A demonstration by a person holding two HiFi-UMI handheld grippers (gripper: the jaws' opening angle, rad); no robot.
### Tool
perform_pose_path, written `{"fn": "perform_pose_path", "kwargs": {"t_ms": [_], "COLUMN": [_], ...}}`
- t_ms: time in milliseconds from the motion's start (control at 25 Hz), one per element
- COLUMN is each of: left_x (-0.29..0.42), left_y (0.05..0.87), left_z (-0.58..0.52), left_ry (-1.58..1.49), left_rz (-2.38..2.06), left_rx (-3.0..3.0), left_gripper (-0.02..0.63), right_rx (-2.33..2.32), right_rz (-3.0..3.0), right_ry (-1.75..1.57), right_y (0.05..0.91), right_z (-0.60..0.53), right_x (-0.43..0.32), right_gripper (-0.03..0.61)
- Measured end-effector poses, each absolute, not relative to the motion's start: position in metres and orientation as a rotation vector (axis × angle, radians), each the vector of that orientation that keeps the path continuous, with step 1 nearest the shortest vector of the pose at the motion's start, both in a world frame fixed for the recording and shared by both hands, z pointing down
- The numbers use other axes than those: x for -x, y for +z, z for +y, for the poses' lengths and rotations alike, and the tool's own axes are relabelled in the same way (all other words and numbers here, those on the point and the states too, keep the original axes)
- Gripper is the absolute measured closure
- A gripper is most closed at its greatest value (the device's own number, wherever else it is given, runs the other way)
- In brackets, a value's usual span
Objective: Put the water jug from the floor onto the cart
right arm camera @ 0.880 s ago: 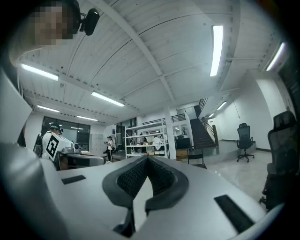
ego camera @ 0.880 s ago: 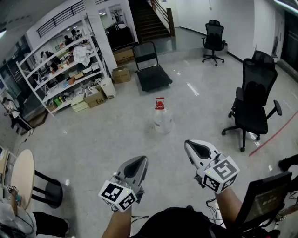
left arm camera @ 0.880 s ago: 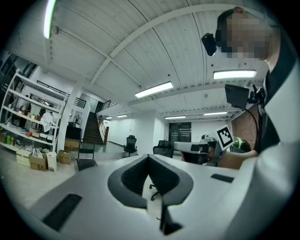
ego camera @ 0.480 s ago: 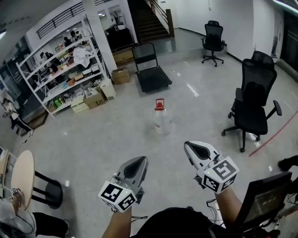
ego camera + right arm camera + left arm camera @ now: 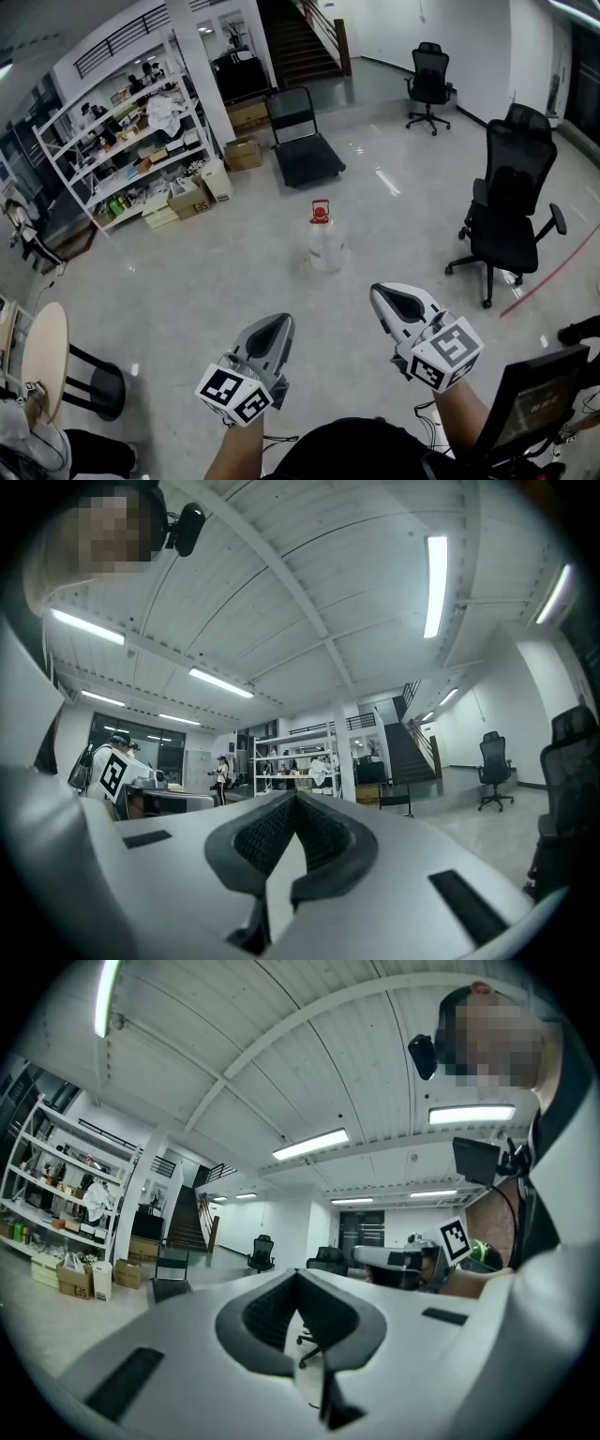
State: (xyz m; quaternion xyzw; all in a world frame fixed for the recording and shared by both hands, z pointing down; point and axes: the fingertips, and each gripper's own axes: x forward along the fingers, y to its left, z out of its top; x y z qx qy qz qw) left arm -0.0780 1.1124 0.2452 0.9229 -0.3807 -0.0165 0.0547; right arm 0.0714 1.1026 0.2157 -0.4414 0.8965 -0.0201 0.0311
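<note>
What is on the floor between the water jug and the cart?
Nothing. In the head view, only bare, shiny floor lies between the water jug and the cart behind it.

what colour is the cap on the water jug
Red, atop the clear water jug; clearest in the head view.

The right gripper [image 5: 295,801] fills the lower frame, jaws together, nothing between them. Beyond its tips, shelves [image 5: 298,764] stand at centre, with stairs [image 5: 413,752] and a chair [image 5: 493,772] at right.

Open office-cum-lab hall: stocked metal shelving [image 5: 127,141], swivel office chairs [image 5: 511,202], cardboard boxes [image 5: 246,150], a staircase [image 5: 302,42].
</note>
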Motion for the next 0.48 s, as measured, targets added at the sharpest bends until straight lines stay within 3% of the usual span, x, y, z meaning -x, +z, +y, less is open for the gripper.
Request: {"fn": "perform_pose_path", "kwargs": {"t_ms": [480], "left_x": [0.051], "left_y": [0.243], "left_z": [1.105], "left_ry": [-0.072], "left_rz": [-1.17], "left_rx": [-2.786], "left_gripper": [0.621], "right_rx": [1.34], "right_rz": [2.761], "right_ry": [-0.102], "right_y": [0.22], "right_z": [1.093], "right_x": [-0.104], "right_gripper": [0.584]}}
